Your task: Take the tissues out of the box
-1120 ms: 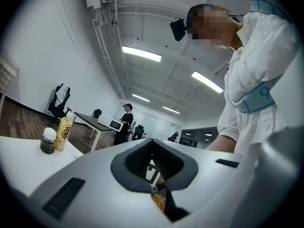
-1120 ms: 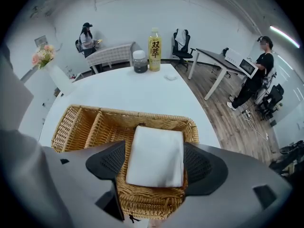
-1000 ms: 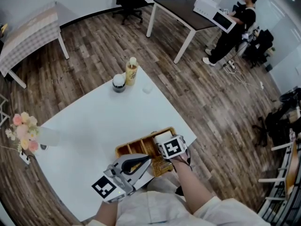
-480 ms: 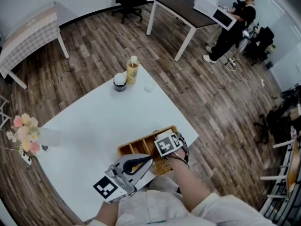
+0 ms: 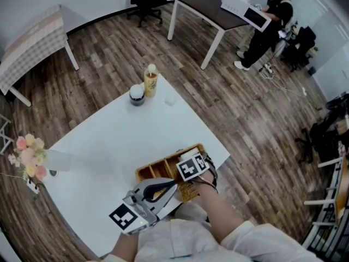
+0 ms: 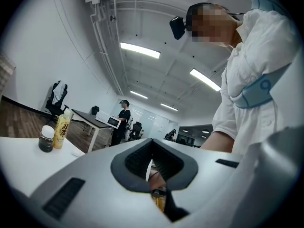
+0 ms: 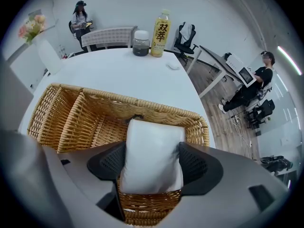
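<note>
A white soft tissue pack (image 7: 153, 144) stands upright in the right-end compartment of a wicker basket (image 7: 90, 109). My right gripper (image 7: 153, 164) is shut on the pack, one dark pad pressing each side. In the head view this gripper (image 5: 191, 165) sits over the right end of the basket (image 5: 155, 171), near the table's front edge, and its marker cube hides most of the pack. My left gripper (image 5: 170, 184) lies just in front of the basket, shut and holding nothing. In the left gripper view its jaws (image 6: 152, 161) point up toward the person's sleeve.
At the far corner of the white table (image 5: 109, 141) stand a yellow drink bottle (image 5: 150, 81), a dark jar (image 5: 137, 95) and a small white lid (image 5: 170, 99). A vase of flowers (image 5: 27, 154) stands at the left edge. The basket's left compartments (image 7: 52, 115) look empty.
My right gripper has shifted slightly left and away over the basket's right end, still on the pack. The left gripper has stayed where it was.
</note>
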Tool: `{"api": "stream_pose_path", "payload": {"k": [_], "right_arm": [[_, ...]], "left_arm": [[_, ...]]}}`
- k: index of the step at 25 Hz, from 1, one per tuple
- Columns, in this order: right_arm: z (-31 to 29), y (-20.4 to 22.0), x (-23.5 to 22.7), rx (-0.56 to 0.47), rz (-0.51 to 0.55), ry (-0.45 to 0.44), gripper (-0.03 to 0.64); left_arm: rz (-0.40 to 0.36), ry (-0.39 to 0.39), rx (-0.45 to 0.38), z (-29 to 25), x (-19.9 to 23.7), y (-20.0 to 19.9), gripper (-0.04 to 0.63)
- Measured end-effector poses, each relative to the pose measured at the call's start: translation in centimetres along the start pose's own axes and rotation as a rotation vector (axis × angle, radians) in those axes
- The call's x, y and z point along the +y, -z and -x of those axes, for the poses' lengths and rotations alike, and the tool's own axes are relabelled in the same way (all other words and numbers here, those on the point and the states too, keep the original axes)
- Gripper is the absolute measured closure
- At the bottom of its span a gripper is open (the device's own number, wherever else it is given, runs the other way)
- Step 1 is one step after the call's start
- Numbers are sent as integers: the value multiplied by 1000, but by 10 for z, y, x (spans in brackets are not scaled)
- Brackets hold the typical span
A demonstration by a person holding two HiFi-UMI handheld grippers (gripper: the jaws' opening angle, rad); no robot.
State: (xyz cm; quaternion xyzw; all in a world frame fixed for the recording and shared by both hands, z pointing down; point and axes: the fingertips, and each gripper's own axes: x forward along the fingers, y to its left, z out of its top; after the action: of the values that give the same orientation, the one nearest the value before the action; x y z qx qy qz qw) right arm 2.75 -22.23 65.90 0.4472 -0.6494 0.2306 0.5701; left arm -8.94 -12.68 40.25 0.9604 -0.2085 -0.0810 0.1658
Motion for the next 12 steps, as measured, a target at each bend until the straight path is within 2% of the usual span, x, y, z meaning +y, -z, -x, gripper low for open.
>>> {"api": "stream_pose_path", "payload": {"k": [5,12], "right_arm": [[5,-1,1,-25,11,-17,305],[11,9,9,-60,14,-89,319]], "left_arm": [[1,-14,5,3,-1,2,594],[-4,-29,6,1,-4,1,594]]}}
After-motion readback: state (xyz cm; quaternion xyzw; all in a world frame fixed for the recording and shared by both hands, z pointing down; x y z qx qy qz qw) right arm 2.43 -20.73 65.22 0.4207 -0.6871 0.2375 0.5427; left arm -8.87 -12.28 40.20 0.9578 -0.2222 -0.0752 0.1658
